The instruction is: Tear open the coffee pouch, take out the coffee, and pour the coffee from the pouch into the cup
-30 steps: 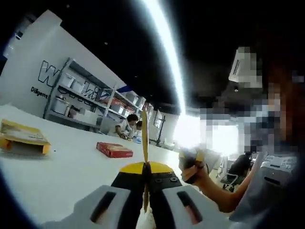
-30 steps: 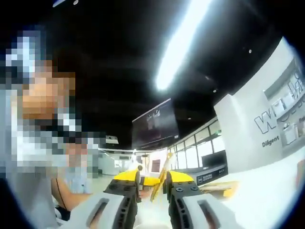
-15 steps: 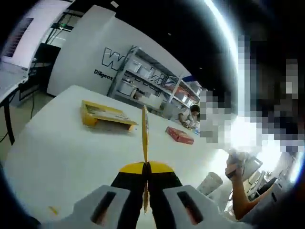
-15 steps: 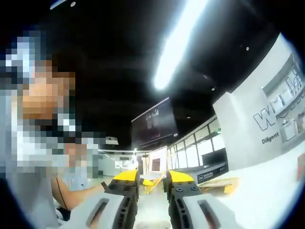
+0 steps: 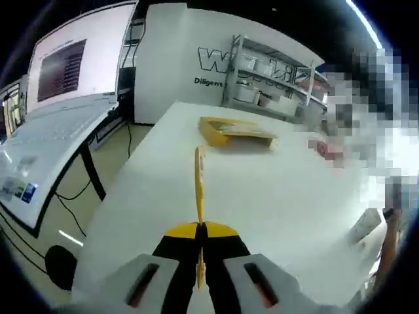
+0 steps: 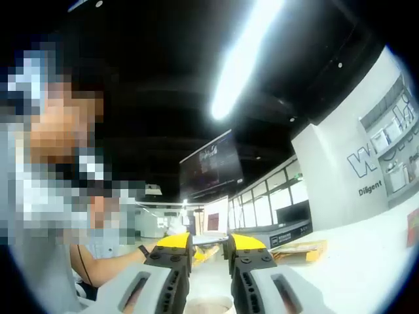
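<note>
In the left gripper view we see our left gripper pinched tight on the thin yellow coffee pouch, which stands edge-on above the white table. A flat yellow cardboard box lies farther back, and a white paper cup lies on its side at the right edge. In the right gripper view our right gripper stands parted and grips nothing, above a pale cup rim.
</note>
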